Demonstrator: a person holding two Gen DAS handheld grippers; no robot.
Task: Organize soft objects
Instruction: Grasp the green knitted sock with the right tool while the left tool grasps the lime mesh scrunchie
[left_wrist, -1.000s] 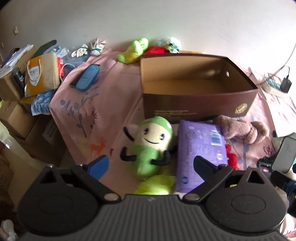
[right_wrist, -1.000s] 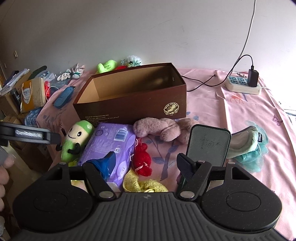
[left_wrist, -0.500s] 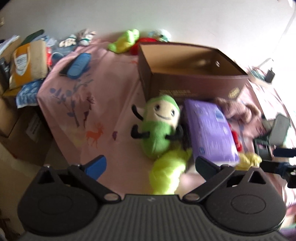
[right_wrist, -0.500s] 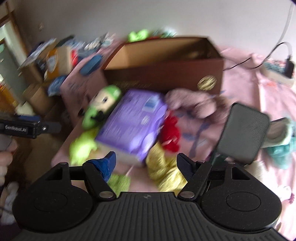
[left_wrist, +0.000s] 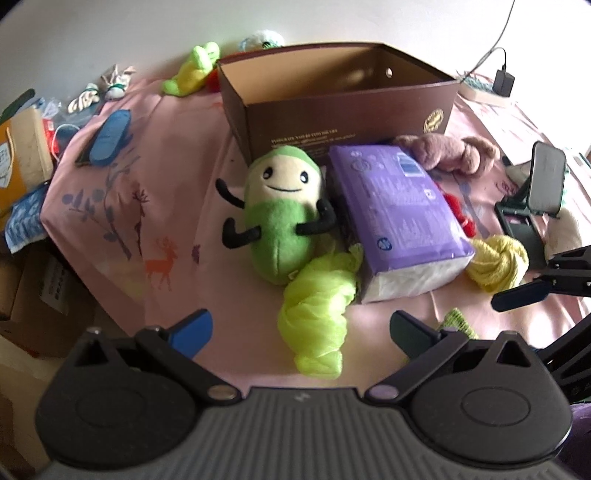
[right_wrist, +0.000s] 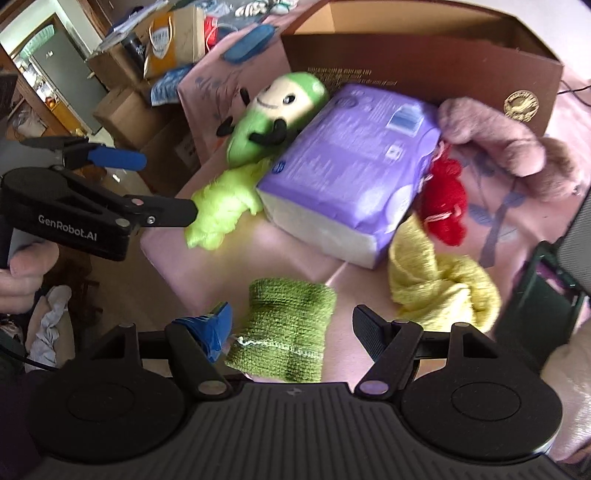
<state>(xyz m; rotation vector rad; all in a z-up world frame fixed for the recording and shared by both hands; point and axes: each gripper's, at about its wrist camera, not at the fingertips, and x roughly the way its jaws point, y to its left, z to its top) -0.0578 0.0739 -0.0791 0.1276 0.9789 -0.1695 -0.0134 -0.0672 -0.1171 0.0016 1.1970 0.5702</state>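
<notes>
An open brown box (left_wrist: 343, 107) stands on the pink cloth; it also shows in the right wrist view (right_wrist: 424, 62). In front of it lie a green plush (left_wrist: 284, 206), a purple tissue pack (left_wrist: 395, 218), a pink plush (left_wrist: 447, 151), red yarn (right_wrist: 443, 199), a yellow cloth (right_wrist: 439, 288), a lime cloth (left_wrist: 317, 314) and a green knitted piece (right_wrist: 288, 332). My left gripper (left_wrist: 301, 328) is open just before the lime cloth. My right gripper (right_wrist: 291, 325) is open around the green knitted piece.
A phone on a stand (left_wrist: 546, 184) sits at the right. A blue case (left_wrist: 110, 136) and more soft toys (left_wrist: 192, 66) lie at the back left. Cardboard boxes (left_wrist: 22, 155) stand off the table's left edge. A power strip (left_wrist: 484, 88) is back right.
Both grippers pulled back toward the table's front edge and tilted down. The lime cloth, yellow cloth and green knitted piece came into view. Both stay open.
</notes>
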